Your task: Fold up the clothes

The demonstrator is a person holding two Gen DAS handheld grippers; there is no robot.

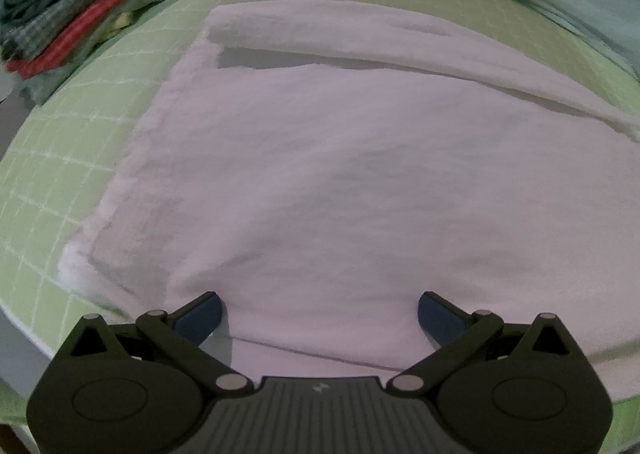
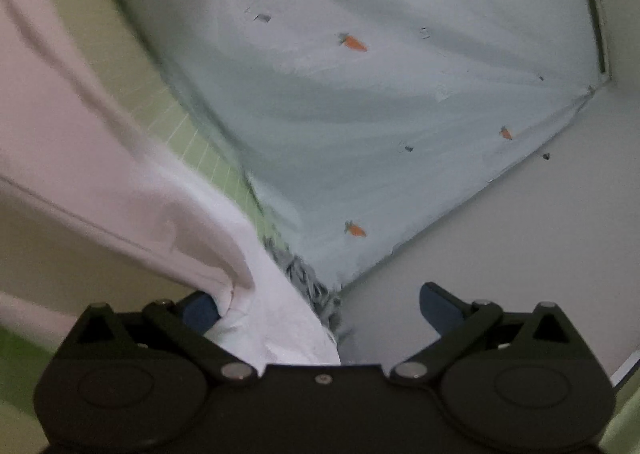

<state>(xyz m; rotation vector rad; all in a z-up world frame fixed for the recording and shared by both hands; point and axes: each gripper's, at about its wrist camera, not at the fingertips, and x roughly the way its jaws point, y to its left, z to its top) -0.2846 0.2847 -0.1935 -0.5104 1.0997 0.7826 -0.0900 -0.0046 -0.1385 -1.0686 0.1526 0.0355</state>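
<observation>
- A pale pink garment (image 1: 340,157) lies spread flat on a green gridded mat (image 1: 60,157) that covers the desk.
- Its far edge is turned over into a long fold that runs from the left to the far right.
- The left gripper (image 1: 319,314) hovers low over the garment's near edge, its fingers (image 1: 200,318) spread wide with nothing between them; whether they touch the cloth cannot be told.
- The garment fills the view ahead of this gripper and reaches under it on the near side.
- A stack of folded clothes (image 1: 80,17), grey, checked and red-striped, sits at the far left corner of the mat, well apart from the garment.
- The right gripper (image 2: 319,304) is wide too; a bunched white part of the garment (image 2: 256,294) lies against its left finger and drapes over its body, not pinched.
- Beyond the mat's edge hangs a light blue cloth (image 2: 360,101) printed with small orange carrots.
</observation>
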